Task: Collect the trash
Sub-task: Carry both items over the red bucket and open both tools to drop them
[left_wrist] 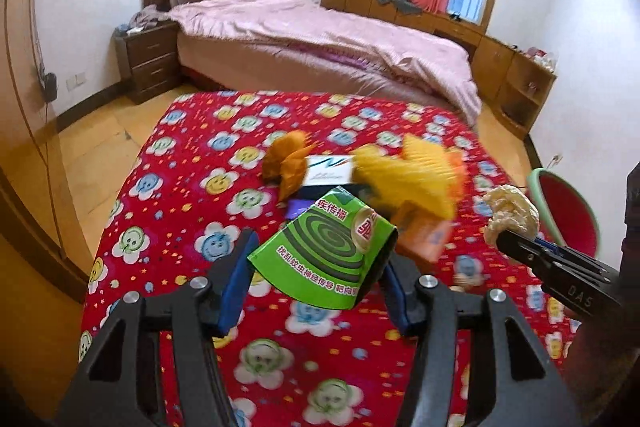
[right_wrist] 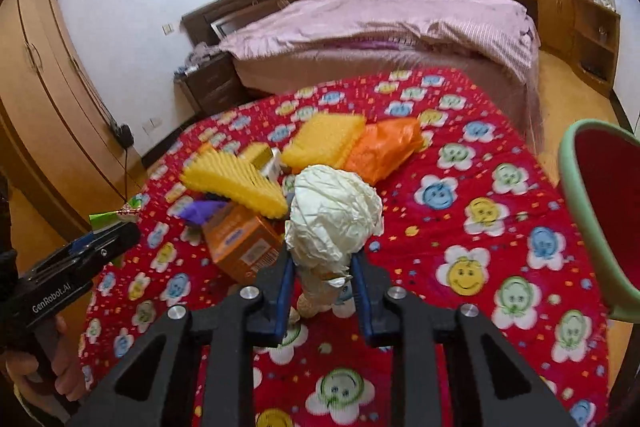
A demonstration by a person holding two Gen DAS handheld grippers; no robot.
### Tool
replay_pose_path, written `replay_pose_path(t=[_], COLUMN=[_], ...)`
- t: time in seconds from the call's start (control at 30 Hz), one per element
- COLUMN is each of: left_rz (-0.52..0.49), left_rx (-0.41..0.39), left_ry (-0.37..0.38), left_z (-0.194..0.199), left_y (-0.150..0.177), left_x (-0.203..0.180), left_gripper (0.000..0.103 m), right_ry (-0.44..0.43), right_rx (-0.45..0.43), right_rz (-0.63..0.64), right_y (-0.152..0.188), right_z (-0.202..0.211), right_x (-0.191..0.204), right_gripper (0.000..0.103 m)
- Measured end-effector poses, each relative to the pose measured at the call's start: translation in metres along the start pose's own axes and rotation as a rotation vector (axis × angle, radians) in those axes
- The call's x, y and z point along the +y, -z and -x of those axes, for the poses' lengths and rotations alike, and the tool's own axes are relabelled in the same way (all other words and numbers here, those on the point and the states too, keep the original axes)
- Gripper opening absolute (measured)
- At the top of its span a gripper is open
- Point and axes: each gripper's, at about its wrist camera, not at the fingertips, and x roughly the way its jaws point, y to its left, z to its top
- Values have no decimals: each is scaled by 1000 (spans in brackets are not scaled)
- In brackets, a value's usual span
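My left gripper [left_wrist: 320,247] is shut on a green mosquito-coil box [left_wrist: 320,251], held tilted above the red flowered tablecloth [left_wrist: 192,187]. In the right wrist view the left gripper [right_wrist: 128,227] comes in from the left edge with a corner of that box [right_wrist: 114,217] showing. My right gripper [right_wrist: 322,257] is shut on a crumpled cream paper ball [right_wrist: 334,215]; it also shows at the right [left_wrist: 506,241] with the ball [left_wrist: 510,215] at its tip. Behind lies a trash pile: yellow ridged foam pieces [right_wrist: 240,183], an orange bag [right_wrist: 380,151], an orange box [right_wrist: 244,243] and a purple wrapper [right_wrist: 200,211].
A bin with a green rim [right_wrist: 580,195] and red inside stands off the table's right edge. A pink-covered bed [left_wrist: 320,39] lies beyond the table, with a dark nightstand [left_wrist: 152,59] to its left and wooden cabinets [left_wrist: 516,79] along the right wall. A wardrobe [right_wrist: 48,75] lines the left.
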Motion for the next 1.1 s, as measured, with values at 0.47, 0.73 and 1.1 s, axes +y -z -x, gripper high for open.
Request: replay_pose_path(t=[0.47,0.73,1.1], left_rz=[-135,-231,-306], left_rx=[-38,-9,89], left_ry=[174,272,395], left_z=[19,-8,-61], left_y=[-23,-34,-26], left_x=[-106,-188,-290], left_gripper=[58,58,58], right_ry=[85,174,246], right_rx=[-134,-163,-151], right_rz=[-106,-204,-331], right_y=[-8,-8,11], right_z=[92,121,131], right_x=[-64,-132,-224], right_gripper=[29,29,29])
